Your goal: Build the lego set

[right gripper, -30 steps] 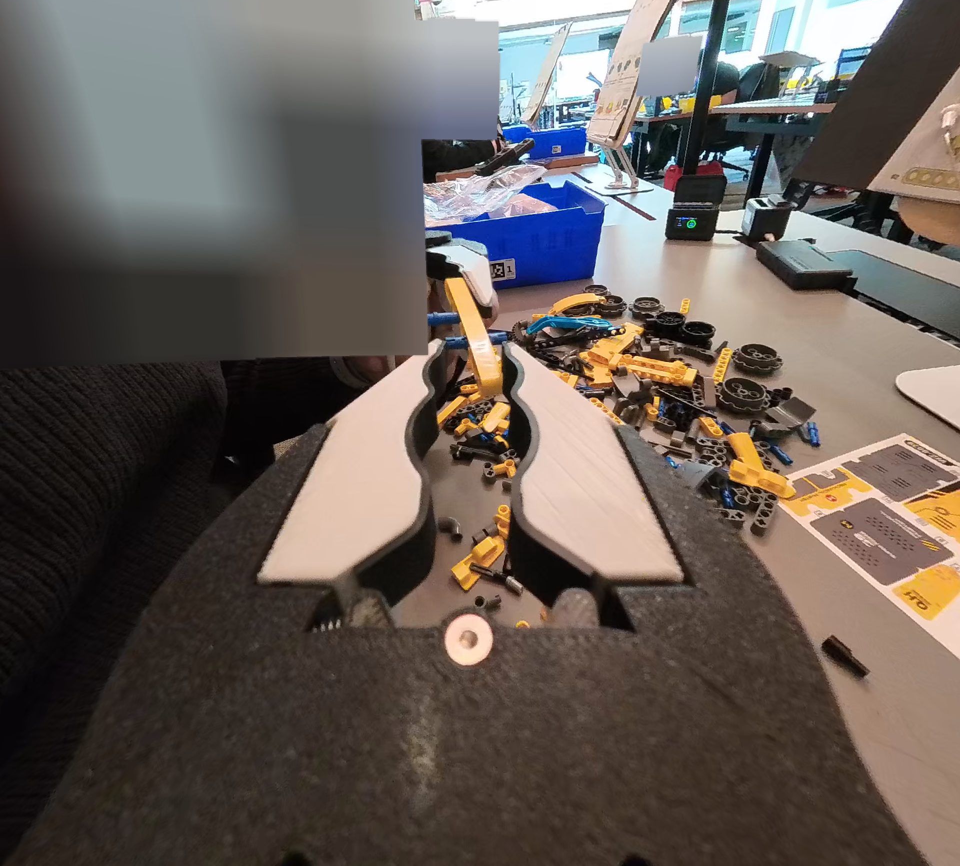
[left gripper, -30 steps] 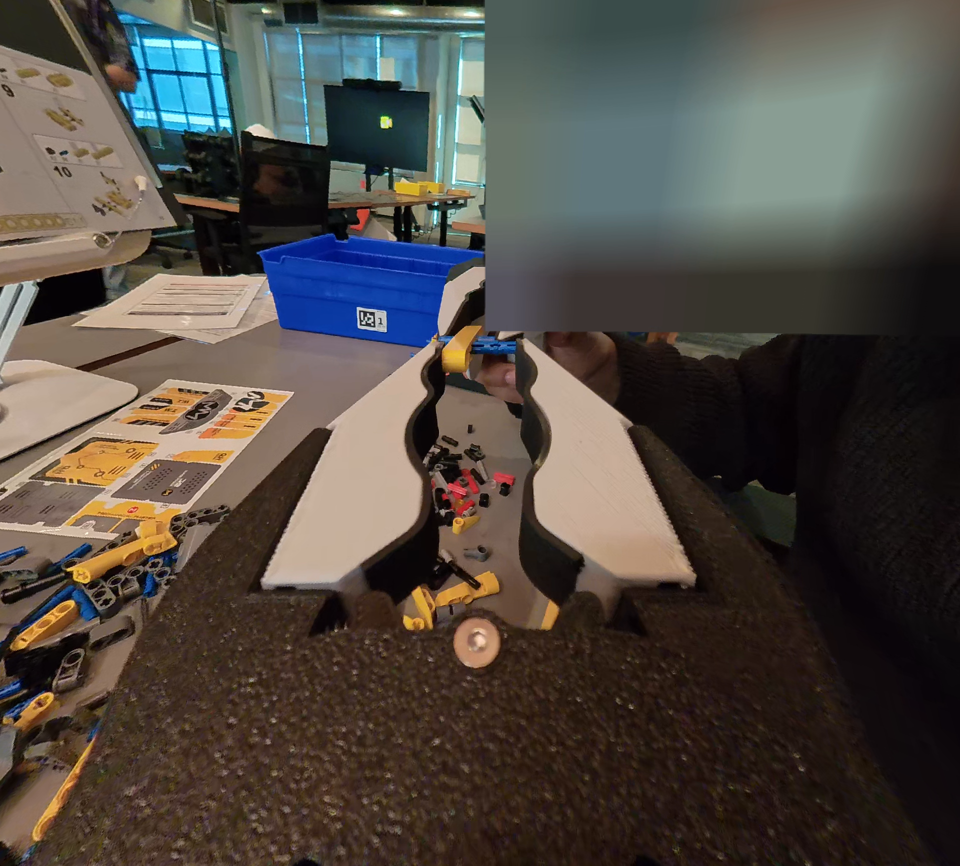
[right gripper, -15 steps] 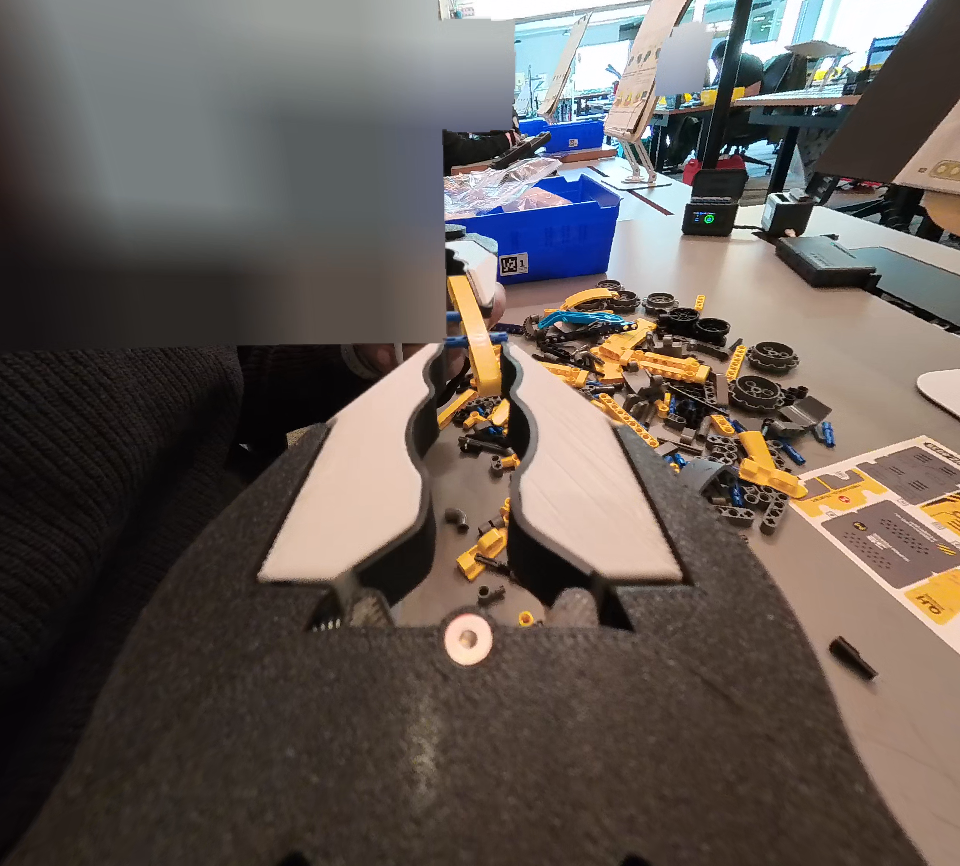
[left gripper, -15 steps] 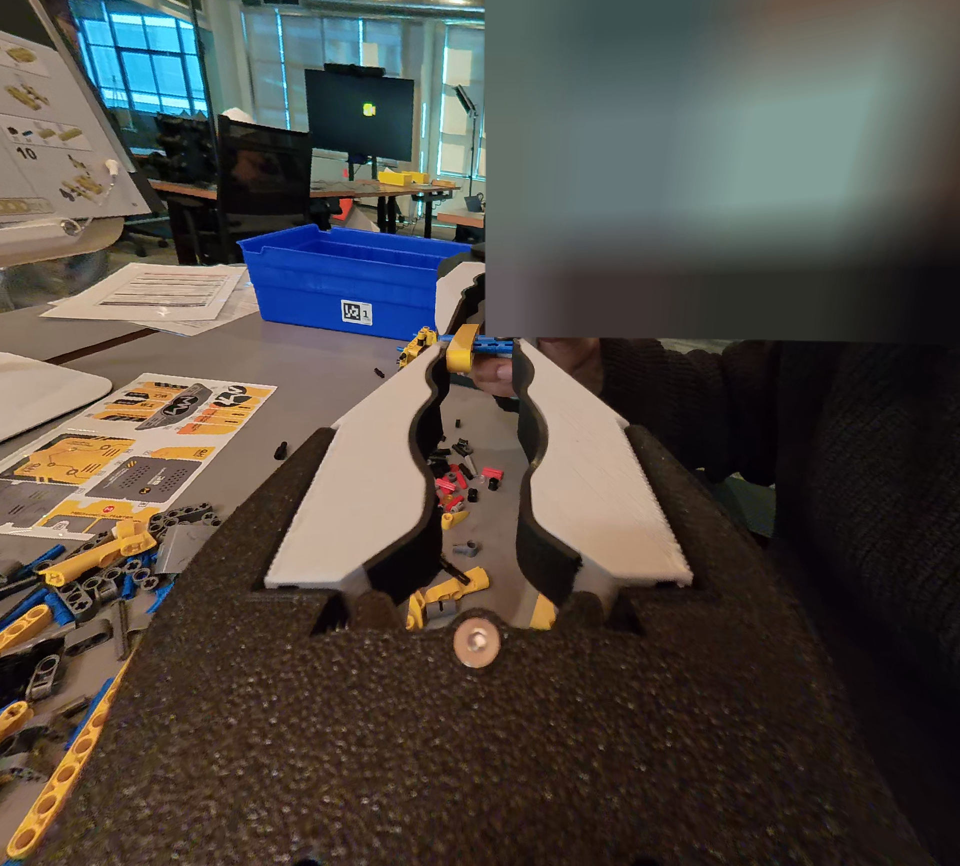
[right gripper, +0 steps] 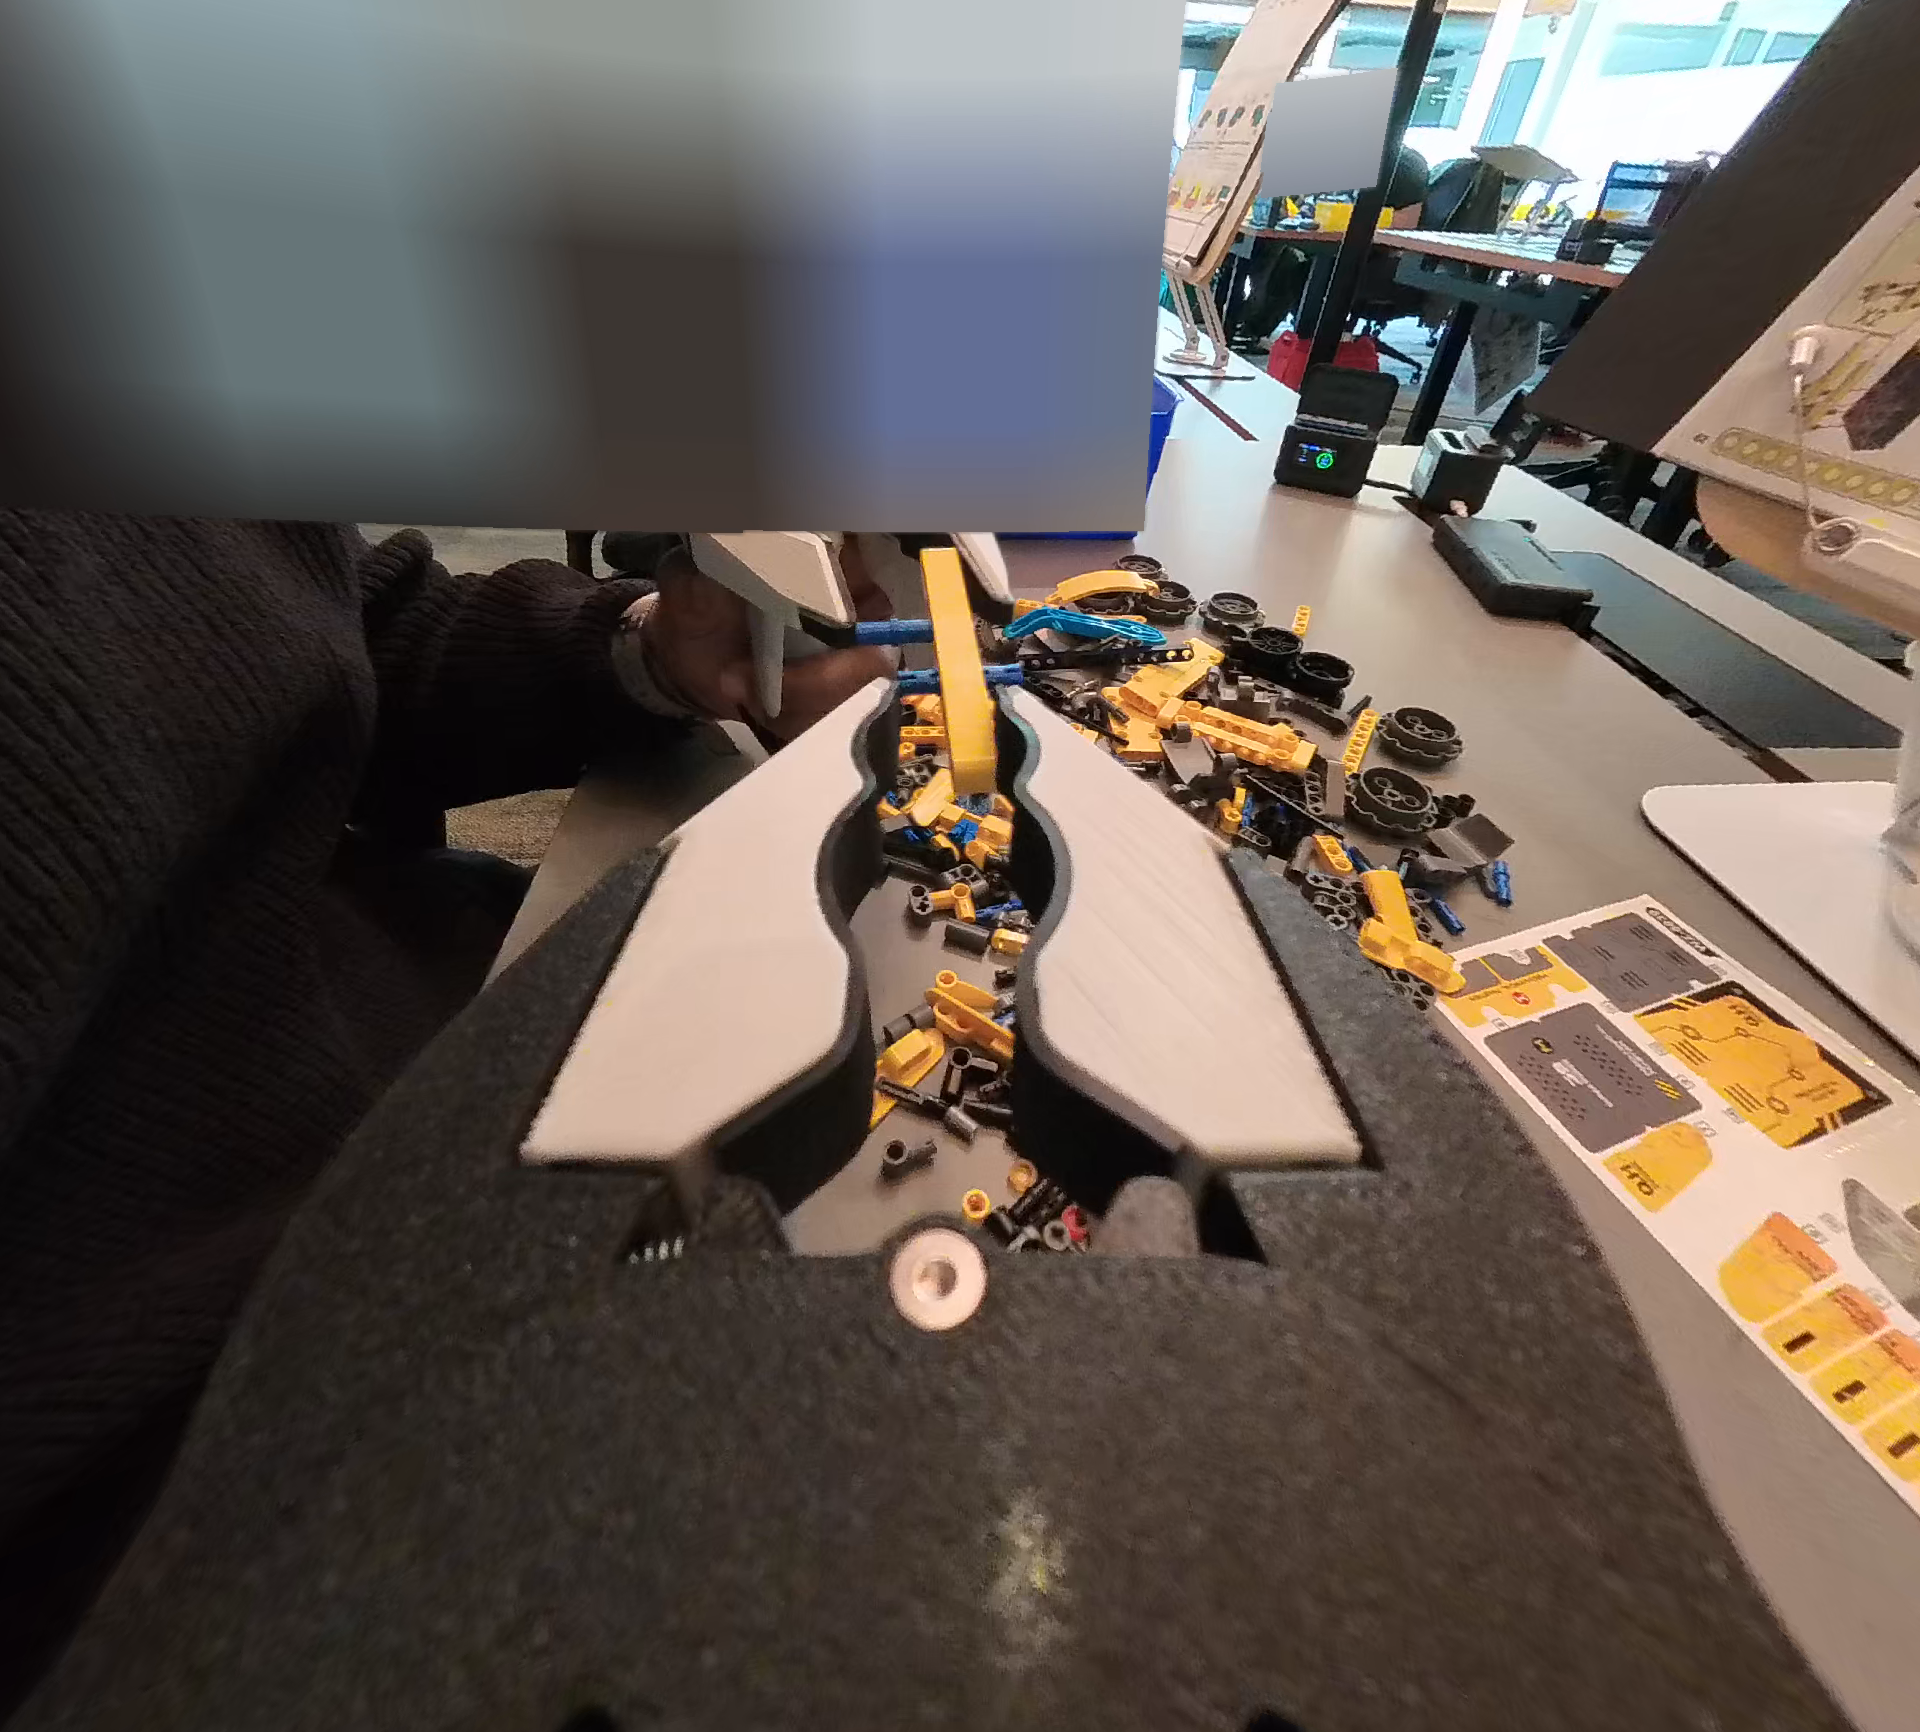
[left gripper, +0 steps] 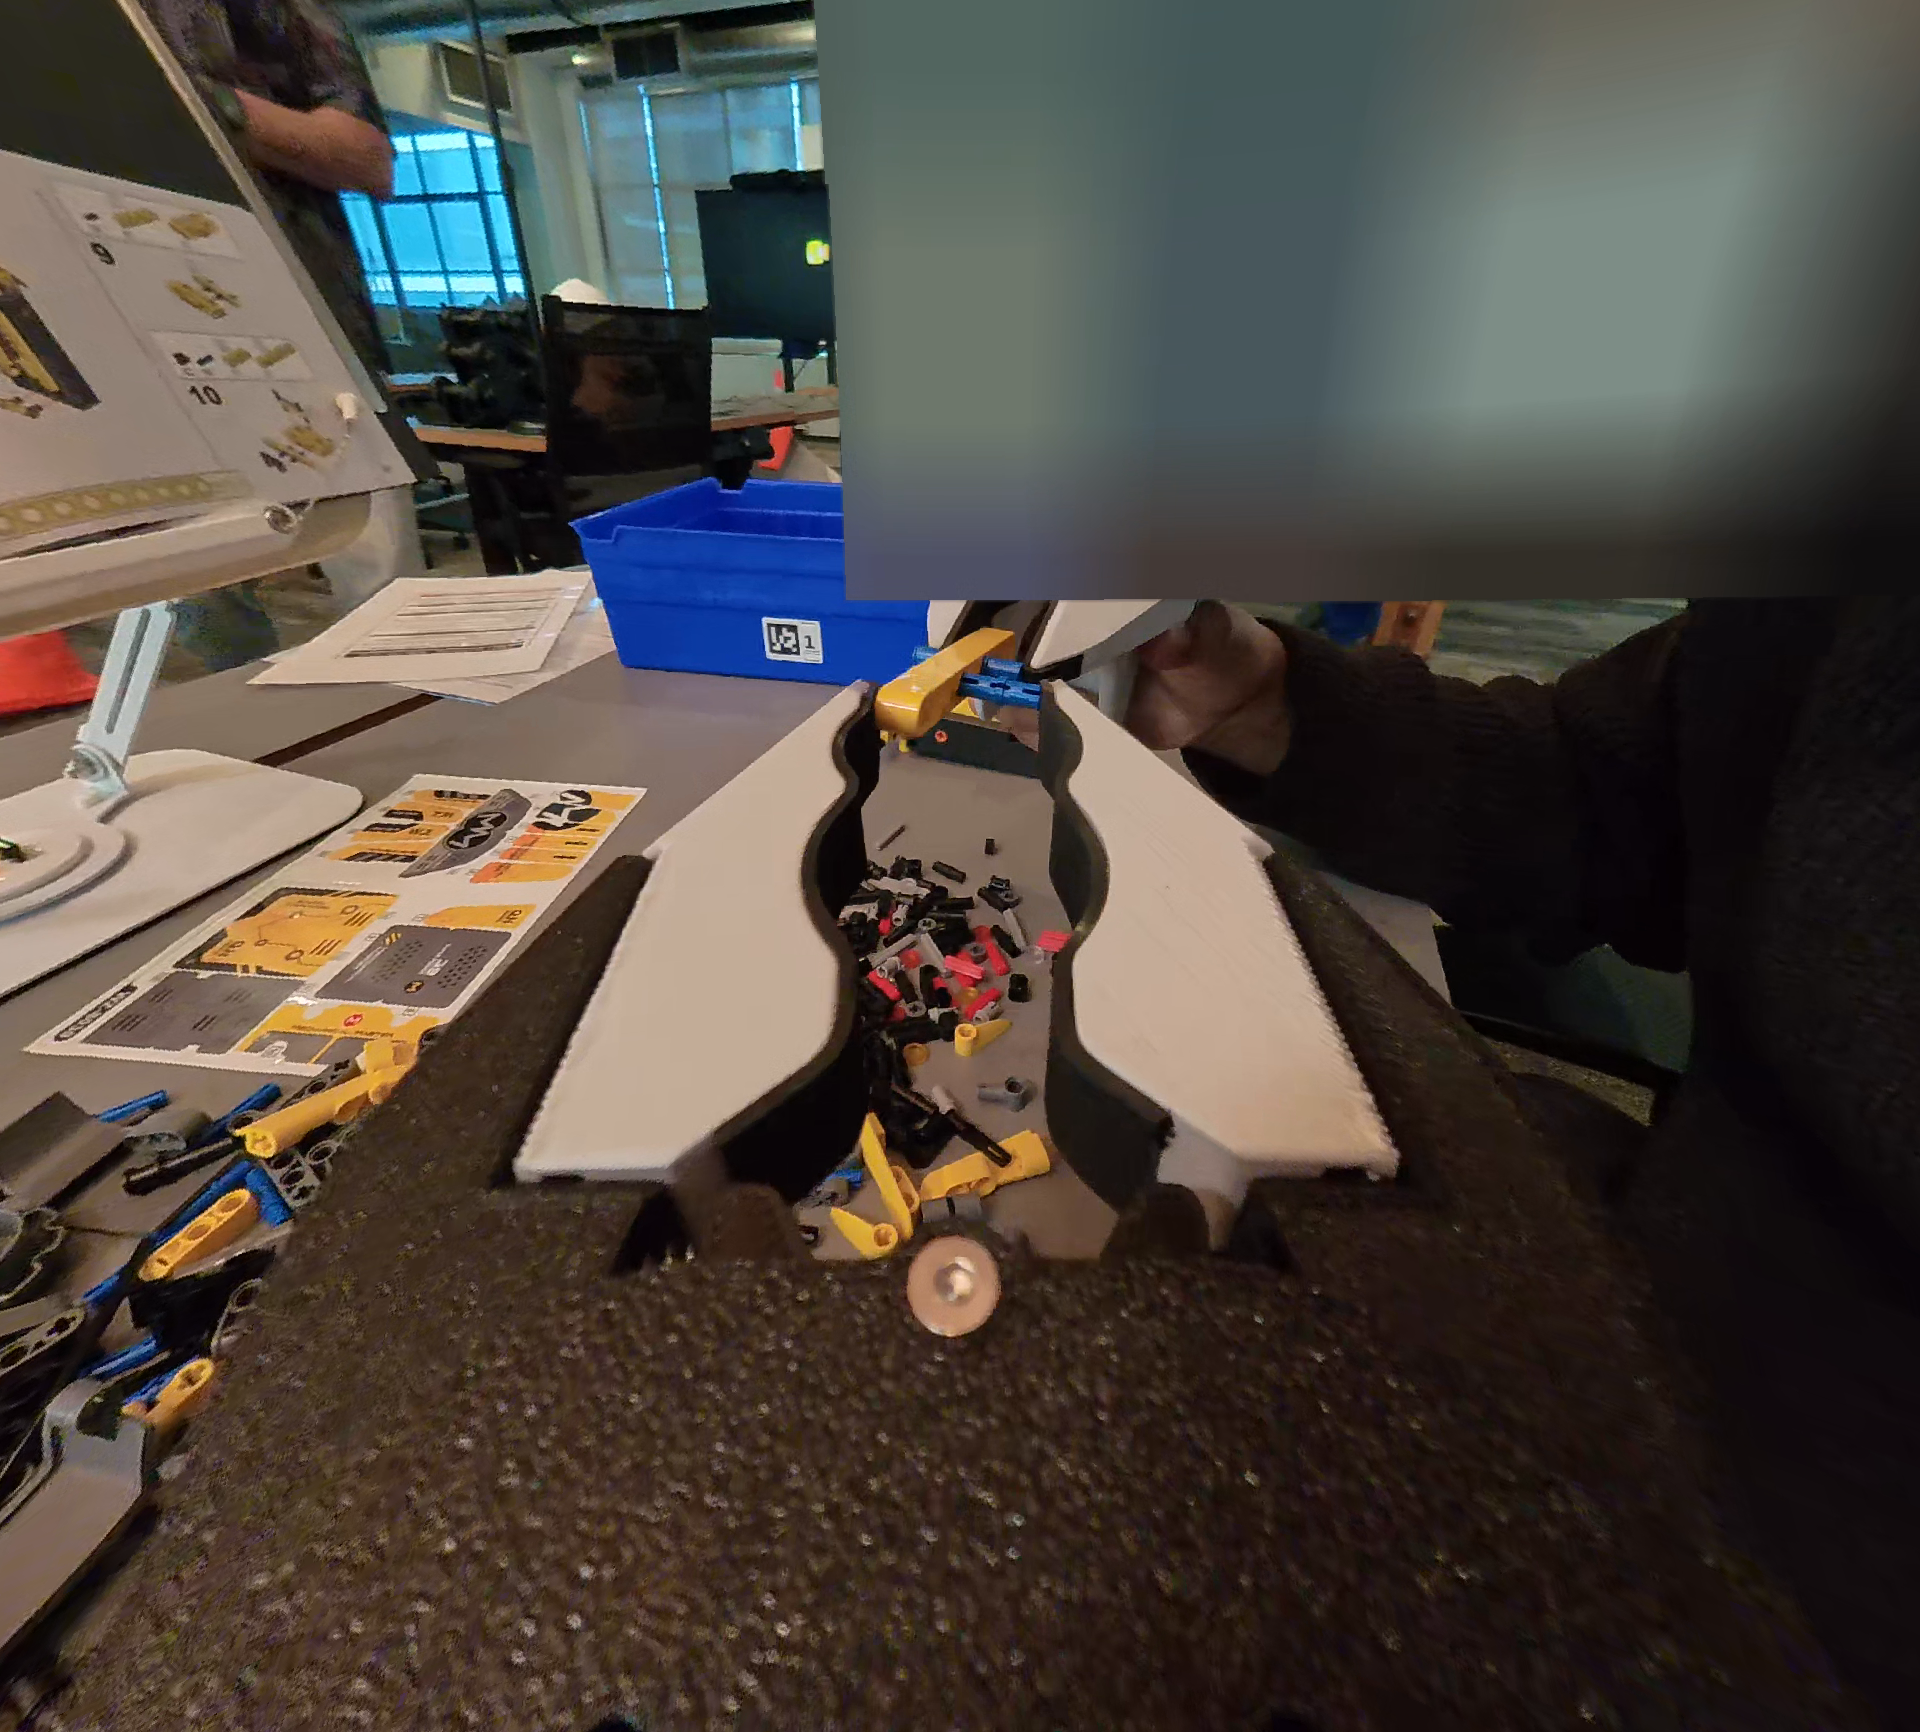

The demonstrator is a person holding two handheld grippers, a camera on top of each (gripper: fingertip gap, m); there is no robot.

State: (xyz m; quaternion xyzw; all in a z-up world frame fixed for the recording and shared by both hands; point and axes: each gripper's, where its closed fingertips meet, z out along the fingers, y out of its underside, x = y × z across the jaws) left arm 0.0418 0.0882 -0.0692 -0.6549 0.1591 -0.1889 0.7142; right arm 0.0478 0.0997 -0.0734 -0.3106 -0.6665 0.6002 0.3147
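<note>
While both grippers meet above the grey table, the scene sorts as follows.

Right gripper [right gripper: 951,716]: its two white fingers are drawn in narrow on a long yellow beam [right gripper: 961,674], gripping the beam's lower part so that it stands nearly upright above the tips.
Yellow beam: held off the table [right gripper: 1558,674], over the near edge of the parts pile; two blue pins cross it, one higher [right gripper: 891,631] and one just at the right gripper's fingertips.
Left gripper [left gripper: 961,695]: its fingertips are close together at the yellow beam's end and a blue pin [left gripper: 1000,685]; whether they pinch the pin or only touch it, I cannot tell.
Left gripper, seen from the right wrist view: its white fingers [right gripper: 774,586] reach in from the left at the higher blue pin, with a hand [right gripper: 727,654] in a dark knitted sleeve behind them.
Parts pile [right gripper: 1226,726]: yellow, black, grey and blue building pieces with several black wheels, spread on the table right of the beam.
Small pieces [left gripper: 935,944]: black, red and yellow connectors scattered on the table below the left gripper.
Sticker sheet [left gripper: 343,924]: yellow and grey, flat on the table to the left.
Blue bin [left gripper: 727,581]: farther back on the table.
Instruction booklet [left gripper: 156,352]: propped on a white stand at far left.
</note>
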